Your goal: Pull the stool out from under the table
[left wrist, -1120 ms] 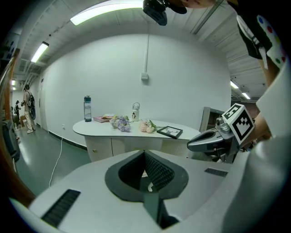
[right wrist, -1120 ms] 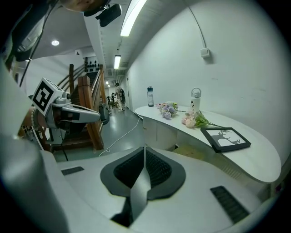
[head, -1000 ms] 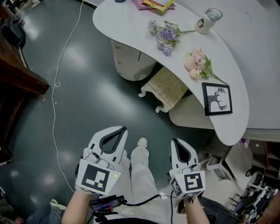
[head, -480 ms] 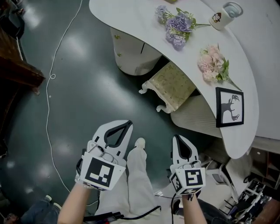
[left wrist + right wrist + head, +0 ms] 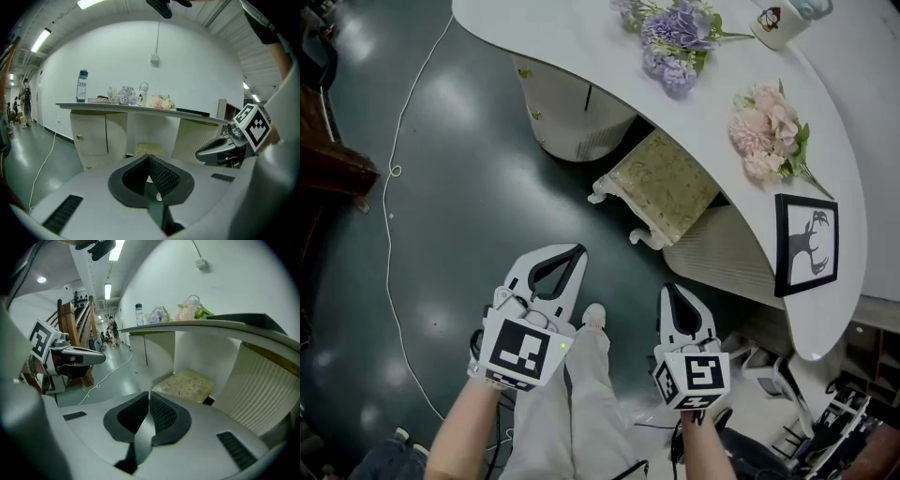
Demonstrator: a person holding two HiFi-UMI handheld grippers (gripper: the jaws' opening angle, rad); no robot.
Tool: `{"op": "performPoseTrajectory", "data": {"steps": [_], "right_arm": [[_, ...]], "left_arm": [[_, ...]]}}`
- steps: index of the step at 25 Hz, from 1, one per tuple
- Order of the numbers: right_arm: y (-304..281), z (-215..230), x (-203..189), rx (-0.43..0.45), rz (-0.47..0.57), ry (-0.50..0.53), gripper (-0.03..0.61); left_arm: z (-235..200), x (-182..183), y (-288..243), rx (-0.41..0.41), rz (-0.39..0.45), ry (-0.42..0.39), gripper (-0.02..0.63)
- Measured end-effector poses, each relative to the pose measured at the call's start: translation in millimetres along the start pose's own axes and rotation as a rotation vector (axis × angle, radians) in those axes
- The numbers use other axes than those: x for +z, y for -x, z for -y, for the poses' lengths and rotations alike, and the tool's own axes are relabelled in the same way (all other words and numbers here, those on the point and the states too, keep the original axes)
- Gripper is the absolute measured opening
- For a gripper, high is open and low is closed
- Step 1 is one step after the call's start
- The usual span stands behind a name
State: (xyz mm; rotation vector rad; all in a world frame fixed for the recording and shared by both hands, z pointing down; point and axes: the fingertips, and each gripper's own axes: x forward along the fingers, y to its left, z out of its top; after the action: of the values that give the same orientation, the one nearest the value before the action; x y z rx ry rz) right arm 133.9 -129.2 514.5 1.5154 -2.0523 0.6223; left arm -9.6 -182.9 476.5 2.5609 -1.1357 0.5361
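While the left claw (image 5: 573, 251) and right claw (image 5: 671, 292) are hovering side by side above the floor (image 5: 459, 187), both are pressing their jaws together on nothing. Ahead of them, well apart, the stool (image 5: 661, 186) is sitting partly under the white worktop (image 5: 581, 52), which is carrying flowers (image 5: 673, 42) and a framed picture (image 5: 806, 246) farther out.

Can see only the near part of the stool (image 5: 666, 187), tucked under the table (image 5: 567, 42). Cannot read the far bottle's (image 5: 82, 86) tiny label.
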Motion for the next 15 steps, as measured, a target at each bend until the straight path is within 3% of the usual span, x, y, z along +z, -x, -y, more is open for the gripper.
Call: {"op": "performPoseTrajectory", "data": {"steps": [6, 15], "right_arm": [[-28, 26, -16, -0.047, -0.004, -0.044, 0.04], [-78, 71, -44, -0.109, -0.053, -0.073, 0.041]], "left_arm": [[-2, -16, -46, -0.025, -0.009, -0.019, 0.015], [-20, -41, -113, -0.032, -0.028, 0.048, 0.017]]}}
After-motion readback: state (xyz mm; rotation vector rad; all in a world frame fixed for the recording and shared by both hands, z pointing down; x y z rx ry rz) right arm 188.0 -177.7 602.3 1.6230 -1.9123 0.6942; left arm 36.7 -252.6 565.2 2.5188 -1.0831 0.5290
